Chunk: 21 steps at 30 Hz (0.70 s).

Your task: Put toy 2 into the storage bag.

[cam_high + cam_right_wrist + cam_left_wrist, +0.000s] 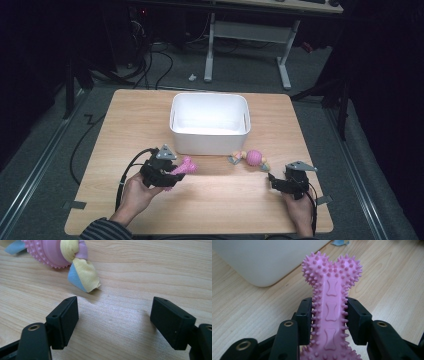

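My left claw (329, 315) clamps the spiky pink bone toy (331, 302), right claw (113, 322) gaping empty; next, I'd carry it over the white bin (210, 142).

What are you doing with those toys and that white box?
A person holds a gripper in each hand. The left gripper is clamped on a spiky pink bone toy, just in front of the white bin. The right gripper is open above the wooden table, near a pink ball toy with cloth knots.
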Each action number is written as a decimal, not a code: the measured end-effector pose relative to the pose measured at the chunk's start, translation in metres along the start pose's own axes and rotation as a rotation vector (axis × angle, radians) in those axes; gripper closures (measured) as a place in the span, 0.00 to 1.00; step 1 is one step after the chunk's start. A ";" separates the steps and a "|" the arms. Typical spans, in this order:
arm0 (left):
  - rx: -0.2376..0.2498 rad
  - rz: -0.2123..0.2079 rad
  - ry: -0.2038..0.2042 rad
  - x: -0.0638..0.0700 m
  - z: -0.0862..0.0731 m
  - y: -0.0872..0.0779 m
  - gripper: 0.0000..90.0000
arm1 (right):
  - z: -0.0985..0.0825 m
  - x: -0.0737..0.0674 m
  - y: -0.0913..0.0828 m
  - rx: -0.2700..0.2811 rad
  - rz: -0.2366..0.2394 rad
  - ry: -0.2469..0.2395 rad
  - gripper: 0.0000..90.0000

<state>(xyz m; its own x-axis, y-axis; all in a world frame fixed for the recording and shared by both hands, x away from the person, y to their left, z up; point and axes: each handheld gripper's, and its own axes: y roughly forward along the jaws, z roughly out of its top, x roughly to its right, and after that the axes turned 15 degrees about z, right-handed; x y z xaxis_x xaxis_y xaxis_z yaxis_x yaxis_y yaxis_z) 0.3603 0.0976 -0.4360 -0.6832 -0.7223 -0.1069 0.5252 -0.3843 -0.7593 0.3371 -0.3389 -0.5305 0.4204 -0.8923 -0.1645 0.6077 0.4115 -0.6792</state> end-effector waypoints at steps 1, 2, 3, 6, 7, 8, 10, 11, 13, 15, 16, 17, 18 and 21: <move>0.006 -0.001 -0.001 0.000 0.001 0.000 0.65 | 0.000 0.000 0.000 0.000 0.000 0.000 0.25; 0.012 -0.001 -0.003 0.000 0.002 -0.001 0.65 | 0.000 0.000 0.000 0.000 0.000 0.000 0.25; 0.017 -0.006 -0.007 0.000 0.004 -0.001 0.65 | 0.000 0.000 0.000 0.000 0.000 0.000 0.25; 0.029 -0.014 -0.018 -0.001 0.008 -0.002 0.65 | 0.000 0.000 0.000 0.000 0.000 0.000 0.25; 0.031 -0.011 -0.020 -0.002 0.009 -0.003 0.65 | 0.000 0.000 0.000 0.000 0.000 0.000 0.25; 0.034 -0.008 -0.022 -0.003 0.011 -0.004 0.65 | 0.000 0.000 0.000 0.000 0.000 0.000 0.25; 0.040 -0.014 -0.031 -0.005 0.013 -0.006 0.65 | 0.000 0.000 0.000 0.000 0.000 0.000 0.25; 0.041 -0.015 -0.037 -0.005 0.014 -0.007 0.65 | 0.000 0.000 0.000 0.000 0.000 0.000 0.26; 0.042 -0.014 -0.049 -0.007 0.016 -0.008 0.65 | 0.000 0.000 0.000 0.000 0.000 0.001 0.25; 0.044 -0.016 -0.075 -0.008 0.017 -0.009 0.65 | 0.000 0.000 0.000 0.000 -0.001 0.000 0.25; 0.043 -0.019 -0.085 -0.008 0.017 -0.009 0.65 | 0.000 0.000 0.000 0.000 0.000 -0.001 0.25; 0.042 -0.017 -0.085 -0.007 0.017 -0.010 0.65 | 0.000 0.000 0.000 0.000 -0.001 -0.001 0.26; 0.041 -0.017 -0.082 -0.007 0.017 -0.011 0.65 | 0.000 0.000 0.000 0.000 0.000 0.000 0.25; 0.043 -0.012 -0.088 -0.008 0.018 -0.013 0.65 | 0.000 0.000 0.000 0.000 0.000 0.000 0.25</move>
<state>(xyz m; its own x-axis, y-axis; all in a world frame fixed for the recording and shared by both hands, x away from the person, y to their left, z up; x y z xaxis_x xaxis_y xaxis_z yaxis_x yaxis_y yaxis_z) 0.3681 0.0984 -0.4140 -0.6434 -0.7645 -0.0400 0.5401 -0.4163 -0.7314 0.3370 -0.3389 -0.5306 0.4206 -0.8923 -0.1640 0.6080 0.4114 -0.6791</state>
